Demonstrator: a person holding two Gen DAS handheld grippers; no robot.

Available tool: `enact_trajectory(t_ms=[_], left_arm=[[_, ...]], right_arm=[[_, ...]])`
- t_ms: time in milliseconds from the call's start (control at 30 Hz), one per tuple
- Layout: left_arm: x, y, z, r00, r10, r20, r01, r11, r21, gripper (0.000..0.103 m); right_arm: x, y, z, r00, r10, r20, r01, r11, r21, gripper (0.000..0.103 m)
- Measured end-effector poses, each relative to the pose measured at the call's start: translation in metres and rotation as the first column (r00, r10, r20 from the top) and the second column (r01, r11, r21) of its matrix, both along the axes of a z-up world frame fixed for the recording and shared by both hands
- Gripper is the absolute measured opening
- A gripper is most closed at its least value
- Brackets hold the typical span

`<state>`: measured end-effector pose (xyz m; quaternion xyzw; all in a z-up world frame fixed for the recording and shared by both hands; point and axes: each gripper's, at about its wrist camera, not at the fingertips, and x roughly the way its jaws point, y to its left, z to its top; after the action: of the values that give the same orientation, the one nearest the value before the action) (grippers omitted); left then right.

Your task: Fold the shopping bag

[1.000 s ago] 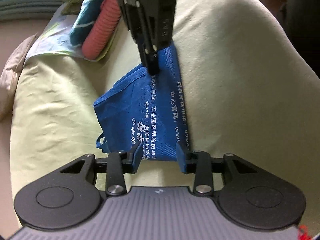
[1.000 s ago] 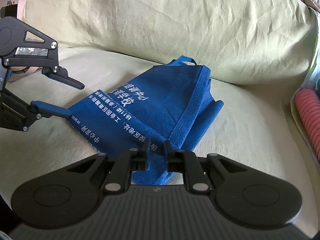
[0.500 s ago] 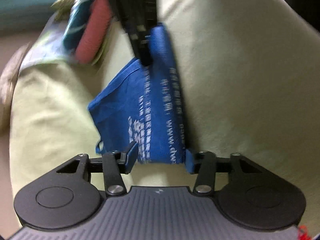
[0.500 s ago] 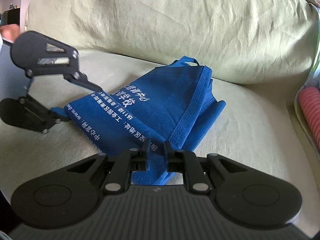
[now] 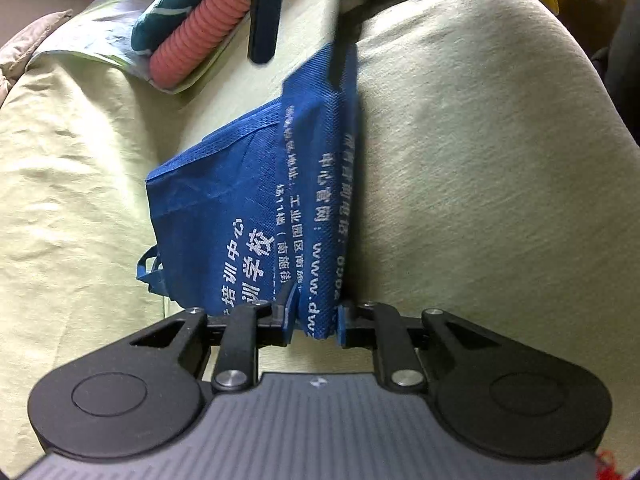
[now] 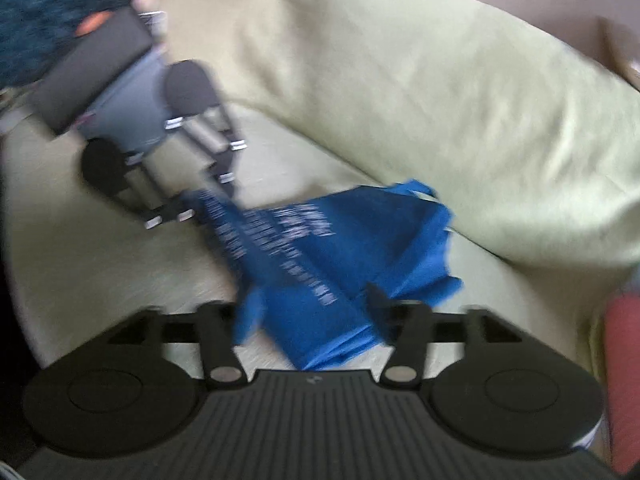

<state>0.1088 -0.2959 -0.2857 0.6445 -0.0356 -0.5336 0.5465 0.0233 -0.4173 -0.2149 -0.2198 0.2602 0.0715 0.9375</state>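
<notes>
Lying on the pale green sofa cushion (image 5: 480, 160), the blue shopping bag (image 5: 248, 200) has one corner pinched by the left gripper (image 5: 314, 320). Right gripper (image 6: 312, 320) stands spread wide — released — with the bag's other end between its fingers; that view is blurred.

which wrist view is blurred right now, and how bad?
Right wrist: heavy motion blur, print on the blue bag smeared unreadable, left hand-held gripper streaked. Left wrist: mostly sharp, bag text legible, blur only on the right hand-held gripper at top; fisheye bends the sofa.

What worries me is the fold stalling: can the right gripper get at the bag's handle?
Probably yes: the right gripper has its fingers open, and the handle lies uncovered on the sofa.
</notes>
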Motion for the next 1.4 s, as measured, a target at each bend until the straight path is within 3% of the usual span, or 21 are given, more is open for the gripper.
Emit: enact_trajectory(t_ms=[67, 133, 200, 267, 333, 433, 500, 633, 767, 833, 933, 1000, 1067, 1167, 1400], left_arm=[[0.000, -0.005, 0.001, 1.000, -0.002, -0.005, 0.002, 1.000, 0.002, 0.019], [0.002, -0.004, 0.002, 1.000, 0.002, -0.023, -0.002, 1.000, 0.001, 0.019], [0.004, -0.003, 0.004, 0.999, 0.005, -0.040, -0.005, 1.000, 0.000, 0.019], [0.005, -0.004, 0.005, 0.999, 0.006, -0.053, -0.006, 1.000, 0.001, 0.019], [0.008, -0.006, 0.007, 0.997, 0.013, -0.072, -0.014, 1.000, 0.000, 0.019], [0.012, -0.008, 0.010, 0.993, 0.039, -0.114, -0.040, 0.999, -0.013, 0.019], [0.015, -0.010, 0.015, 0.982, 0.078, -0.174, -0.085, 0.996, -0.031, 0.019], [0.011, -0.006, 0.027, 0.939, 0.148, -0.311, -0.170, 0.985, -0.044, 0.019], [-0.017, 0.017, 0.035, 0.882, 0.149, -0.447, -0.169, 0.986, -0.005, 0.020], [-0.027, 0.025, 0.039, 0.847, 0.150, -0.510, -0.156, 0.987, 0.031, 0.026], [-0.024, 0.023, 0.045, 0.803, 0.179, -0.568, -0.177, 0.982, 0.060, 0.026], [-0.013, 0.017, 0.048, 0.772, 0.213, -0.598, -0.212, 0.974, 0.074, 0.026], [0.001, 0.010, 0.050, 0.740, 0.253, -0.623, -0.255, 0.963, 0.087, 0.026], [0.014, 0.001, 0.046, 0.718, 0.283, -0.636, -0.275, 0.955, 0.114, 0.026], [0.021, 0.005, 0.044, 0.702, 0.277, -0.656, -0.298, 0.951, 0.084, 0.027]], right_arm=[[-0.004, 0.004, -0.008, 0.998, 0.060, -0.013, -0.061, 0.992, -0.106, 0.068], [-0.003, 0.010, -0.023, 0.996, 0.091, -0.022, -0.094, 0.966, -0.241, 0.063], [0.000, 0.012, -0.035, 0.991, 0.135, 0.021, -0.121, 0.937, -0.328, 0.062], [0.011, 0.010, -0.041, 0.991, 0.128, 0.036, -0.108, 0.932, -0.346, 0.044], [0.018, 0.008, -0.045, 0.990, 0.135, 0.042, -0.113, 0.934, -0.338, 0.034], [0.020, 0.006, -0.045, 0.991, 0.124, 0.039, -0.107, 0.948, -0.298, 0.027], [0.023, 0.005, -0.038, 0.997, 0.080, 0.008, -0.076, 0.972, -0.221, 0.026], [0.025, -0.002, -0.012, 0.990, 0.031, -0.135, -0.034, 0.999, -0.022, 0.027], [-0.001, -0.009, 0.005, 0.965, 0.073, -0.253, -0.033, 0.987, 0.159, 0.027], [-0.008, -0.016, 0.012, 0.943, 0.099, -0.319, -0.011, 0.964, 0.266, 0.027], [0.001, -0.038, 0.016, 0.903, 0.117, -0.413, 0.080, 0.900, 0.429, 0.027], [0.016, -0.058, 0.015, 0.876, 0.120, -0.467, 0.168, 0.832, 0.529, 0.027], [0.025, -0.078, 0.010, 0.848, 0.126, -0.515, 0.264, 0.741, 0.617, 0.026], [0.036, -0.099, 0.000, 0.824, 0.107, -0.556, 0.370, 0.641, 0.672, 0.026], [0.039, -0.102, -0.007, 0.806, 0.049, -0.589, 0.448, 0.599, 0.663, 0.024]])
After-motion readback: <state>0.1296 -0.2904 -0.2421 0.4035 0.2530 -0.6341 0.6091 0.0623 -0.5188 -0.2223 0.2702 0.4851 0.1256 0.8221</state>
